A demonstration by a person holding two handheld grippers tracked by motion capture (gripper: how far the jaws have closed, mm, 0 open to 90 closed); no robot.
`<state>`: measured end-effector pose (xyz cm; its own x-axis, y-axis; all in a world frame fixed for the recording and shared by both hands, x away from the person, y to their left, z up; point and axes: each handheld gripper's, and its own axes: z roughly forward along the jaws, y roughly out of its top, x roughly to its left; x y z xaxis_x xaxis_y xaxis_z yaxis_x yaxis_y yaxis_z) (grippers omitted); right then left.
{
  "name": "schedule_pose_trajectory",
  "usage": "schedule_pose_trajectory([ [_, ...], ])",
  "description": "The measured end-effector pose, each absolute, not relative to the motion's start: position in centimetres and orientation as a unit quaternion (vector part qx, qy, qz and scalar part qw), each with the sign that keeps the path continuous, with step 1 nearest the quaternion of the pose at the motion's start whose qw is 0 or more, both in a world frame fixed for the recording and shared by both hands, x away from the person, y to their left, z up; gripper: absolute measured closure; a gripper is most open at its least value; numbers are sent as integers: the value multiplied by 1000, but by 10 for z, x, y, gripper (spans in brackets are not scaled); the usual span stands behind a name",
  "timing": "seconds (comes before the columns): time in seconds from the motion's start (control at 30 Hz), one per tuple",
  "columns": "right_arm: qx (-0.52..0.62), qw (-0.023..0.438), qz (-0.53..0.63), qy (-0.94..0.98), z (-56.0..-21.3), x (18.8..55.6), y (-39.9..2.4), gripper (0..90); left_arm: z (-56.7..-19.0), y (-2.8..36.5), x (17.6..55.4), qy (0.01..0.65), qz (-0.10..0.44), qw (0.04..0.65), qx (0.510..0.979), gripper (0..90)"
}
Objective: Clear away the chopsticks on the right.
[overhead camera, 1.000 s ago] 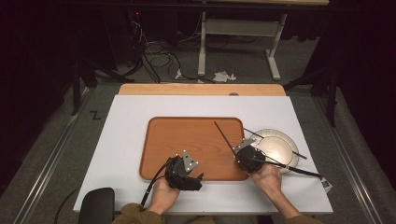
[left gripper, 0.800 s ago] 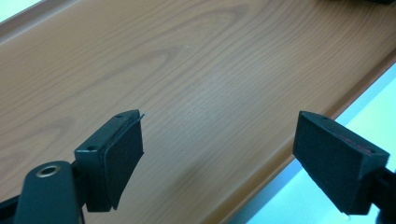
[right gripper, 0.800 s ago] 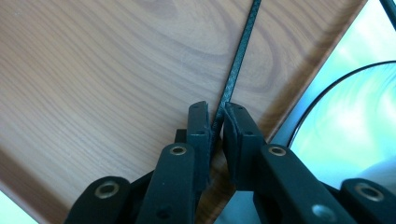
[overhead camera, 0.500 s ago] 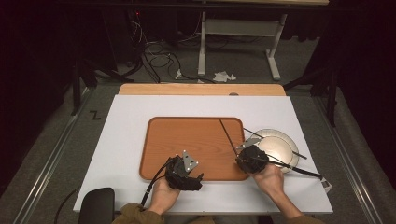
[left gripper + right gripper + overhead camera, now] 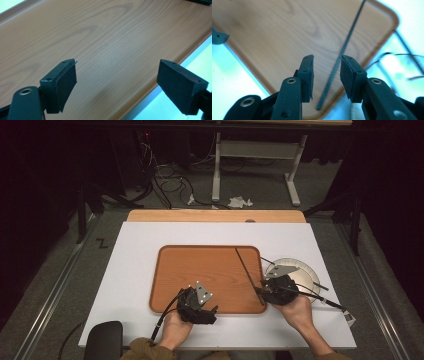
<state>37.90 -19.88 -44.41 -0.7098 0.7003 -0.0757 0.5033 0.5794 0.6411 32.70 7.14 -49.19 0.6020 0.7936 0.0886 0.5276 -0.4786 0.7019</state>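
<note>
- Dark room behind; cables and a metal stand (image 5: 252,167) on the floor beyond the worktop (image 5: 135,270), which is white with a wooden strip along its far edge.
- Wooden tray (image 5: 200,270): lies flat at the worktop's middle, its bed bare apart from the rod.
- Thin black rod (image 5: 248,274): lies on the tray near its right rim, running from the far right corner toward the near edge. A second ago it stood tilted in the right gripper's grasp; now it rests flat, released.
- Right gripper (image 5: 326,75): jaws narrowly parted, the rod lying between them but not pinched. Hovers at the tray's near right edge.
- Left gripper (image 5: 116,80): jaws wide, holding nothing, low over the tray's near edge; unmoved since a second ago.
- White plate (image 5: 305,275): just right of the tray, partly behind the right gripper, with more thin black rods (image 5: 320,286) across it.
- Judgement: one rod has just been delivered to the tray; the plate's remaining rods probably follow.
</note>
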Motion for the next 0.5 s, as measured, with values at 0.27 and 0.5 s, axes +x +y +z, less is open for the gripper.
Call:
schedule_pose_trajectory([
  [0.27,359,180,334,853,-425,380,-224,629,-492,71,327,395,207,322,835,164],
  [0.5,391,186,362,826,-413,385,-260,600,-492,71,326,393,209,321,836,164],
])
